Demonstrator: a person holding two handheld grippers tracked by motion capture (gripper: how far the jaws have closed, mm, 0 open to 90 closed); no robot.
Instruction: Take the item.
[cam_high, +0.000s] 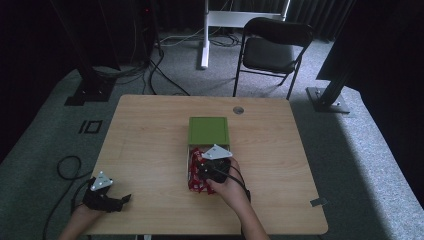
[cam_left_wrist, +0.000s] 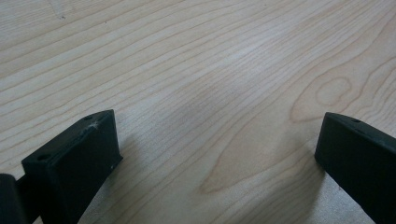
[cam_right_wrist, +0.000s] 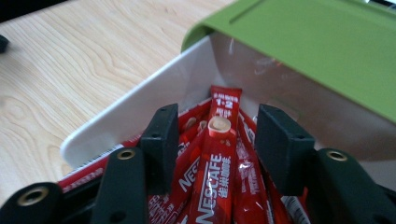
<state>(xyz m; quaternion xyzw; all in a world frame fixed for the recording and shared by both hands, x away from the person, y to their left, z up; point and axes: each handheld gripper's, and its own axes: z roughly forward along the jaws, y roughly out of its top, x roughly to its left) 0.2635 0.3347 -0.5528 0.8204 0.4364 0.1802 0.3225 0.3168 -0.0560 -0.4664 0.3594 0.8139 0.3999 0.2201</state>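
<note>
Your right claw (cam_right_wrist: 212, 140) is down inside the white box (cam_right_wrist: 140, 109), jaws part open with a gap between them. One red Nescafé stick sachet (cam_right_wrist: 215, 163) stands in that gap, its top end toward the box's far wall; it looks to lie free between the jaws, though whether either one touches it cannot be told. More red sachets (cam_right_wrist: 245, 177) lie packed beside and beneath it. From the high view, your right hand (cam_high: 226, 186) carries that claw (cam_high: 202, 167) over the near part of the box, where the red sachets (cam_high: 195, 182) show.

The green lid (cam_high: 208, 130) covers the far part of the box and leaves the near part uncovered. In the right gripper view the lid (cam_right_wrist: 317, 51) slopes across the upper right, above the box's far wall.

The box sits about mid-counter, slightly toward your side. The wooden counter (cam_high: 150, 145) is bare around it, apart from a round grey grommet (cam_high: 238, 110) near its far edge.

Your left claw (cam_high: 125, 198) rests at the near left corner of the counter, well apart from the box, held in your left hand (cam_high: 95, 200). In the left gripper view its jaws (cam_left_wrist: 210, 154) stand wide open with bare wood grain (cam_left_wrist: 196, 70) between them; it has hold of nothing.

Beyond the counter a black folding chair (cam_high: 272, 47) stands on grey carpet (cam_high: 360, 130).
</note>
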